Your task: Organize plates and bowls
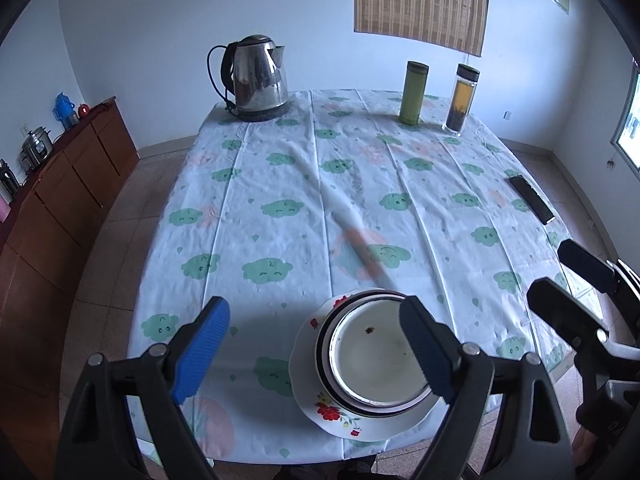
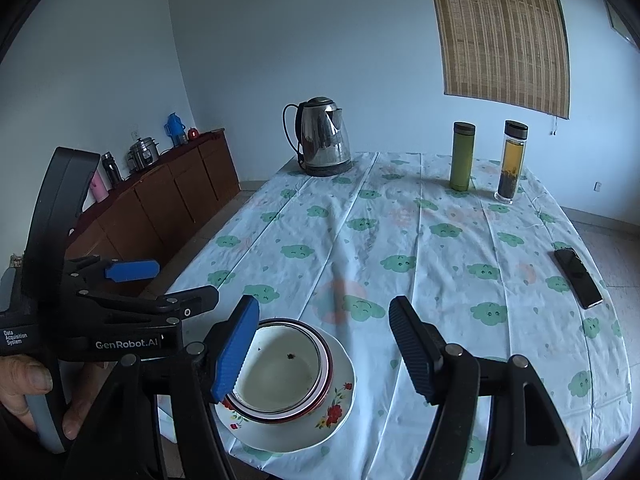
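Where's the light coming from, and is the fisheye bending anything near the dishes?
Left wrist view: window at right edge, soft shadow left of the bowl and plate; table edges bow outward. Right wrist view: dim, bluish, blind and walls curved; bowl sharp.

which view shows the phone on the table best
The right wrist view: the phone lies whole and fairly large at the table's right edge, glossy screen visible. The left wrist view shows it smaller, more foreshortened and darker, near that same edge.
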The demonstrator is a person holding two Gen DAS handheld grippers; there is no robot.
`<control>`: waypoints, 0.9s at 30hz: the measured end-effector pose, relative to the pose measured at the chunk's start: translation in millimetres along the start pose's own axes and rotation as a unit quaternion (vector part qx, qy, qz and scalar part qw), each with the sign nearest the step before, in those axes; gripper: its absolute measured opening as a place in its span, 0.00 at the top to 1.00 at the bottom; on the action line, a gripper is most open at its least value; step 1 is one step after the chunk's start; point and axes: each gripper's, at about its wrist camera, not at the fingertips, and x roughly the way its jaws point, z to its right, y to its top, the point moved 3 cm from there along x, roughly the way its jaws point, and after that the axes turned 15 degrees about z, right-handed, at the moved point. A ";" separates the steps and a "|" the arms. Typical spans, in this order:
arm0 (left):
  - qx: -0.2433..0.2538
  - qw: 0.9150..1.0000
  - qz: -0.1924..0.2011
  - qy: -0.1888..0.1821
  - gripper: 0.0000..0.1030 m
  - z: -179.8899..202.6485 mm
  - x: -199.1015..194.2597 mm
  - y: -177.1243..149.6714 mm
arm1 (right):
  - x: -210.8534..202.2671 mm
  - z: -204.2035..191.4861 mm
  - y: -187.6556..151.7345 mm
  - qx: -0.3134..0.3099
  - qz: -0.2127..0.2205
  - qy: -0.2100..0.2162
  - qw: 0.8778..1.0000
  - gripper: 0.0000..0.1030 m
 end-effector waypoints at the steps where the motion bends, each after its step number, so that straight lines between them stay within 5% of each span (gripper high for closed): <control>1: 0.000 1.000 0.000 0.000 0.14 0.3 -0.1 0.2 | -0.9 0.1 0.2 0.000 0.002 0.000 1.000 0.33; 27: 0.007 1.000 0.001 0.005 0.14 -4.3 1.2 6.8 | 0.6 -3.4 0.6 0.000 0.006 -0.002 1.000 0.33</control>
